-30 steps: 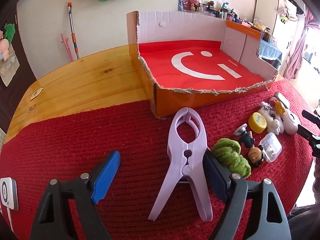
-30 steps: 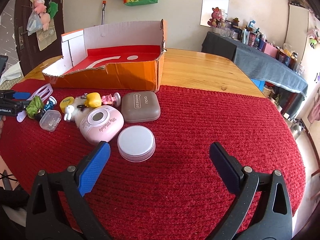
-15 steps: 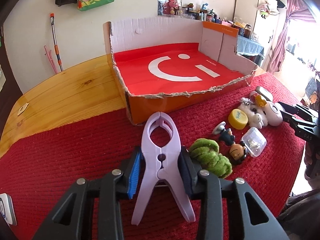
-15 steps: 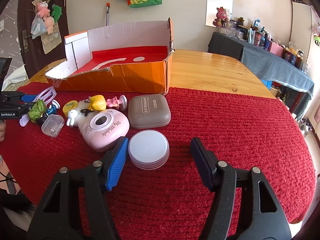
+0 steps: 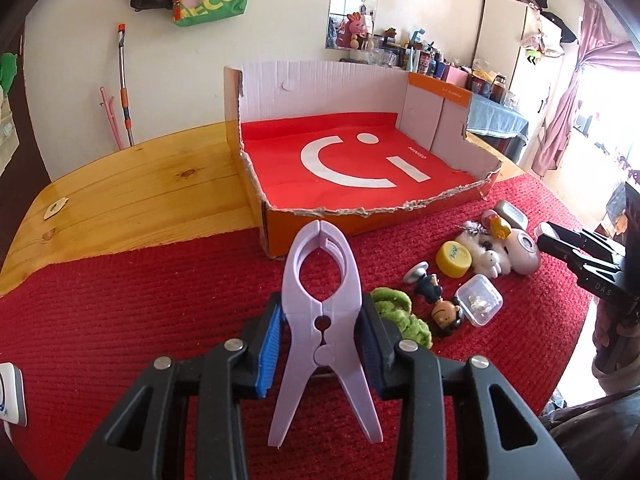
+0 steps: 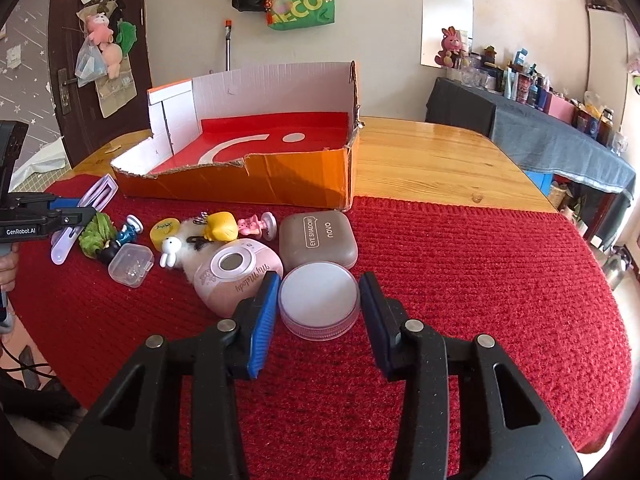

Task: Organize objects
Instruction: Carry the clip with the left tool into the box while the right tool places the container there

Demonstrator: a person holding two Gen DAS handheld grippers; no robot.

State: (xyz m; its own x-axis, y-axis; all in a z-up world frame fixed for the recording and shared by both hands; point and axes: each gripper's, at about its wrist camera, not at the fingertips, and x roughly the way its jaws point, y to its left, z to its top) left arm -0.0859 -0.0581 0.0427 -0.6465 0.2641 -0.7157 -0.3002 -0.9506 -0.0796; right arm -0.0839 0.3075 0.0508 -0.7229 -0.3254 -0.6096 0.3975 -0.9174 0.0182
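My left gripper point(image 5: 320, 332) is shut on a lilac plastic clamp point(image 5: 322, 288), its pads pressing both sides at the hinge. The clamp also shows in the right wrist view point(image 6: 98, 192). My right gripper point(image 6: 318, 312) has its jaws around a round white-lidded jar point(image 6: 319, 300) on the red mat, pads close to its sides, touching or nearly so. An open orange cardboard box point(image 5: 360, 216) with a red floor stands behind, also in the right wrist view point(image 6: 256, 184).
On the red mat point(image 6: 460, 280) lie a pink toy camera point(image 6: 236, 276), a brown eye-shadow case point(image 6: 318, 240), a clear small box point(image 6: 131, 266), a yellow cap point(image 5: 454, 258), a green fuzzy tie point(image 5: 396, 312) and small figurines point(image 5: 444, 310). The wooden table point(image 5: 140, 192) lies beyond.
My left gripper closed on the lilac clamp and holds it. My right gripper moved forward to the white-lidded jar and narrowed its jaws around it.
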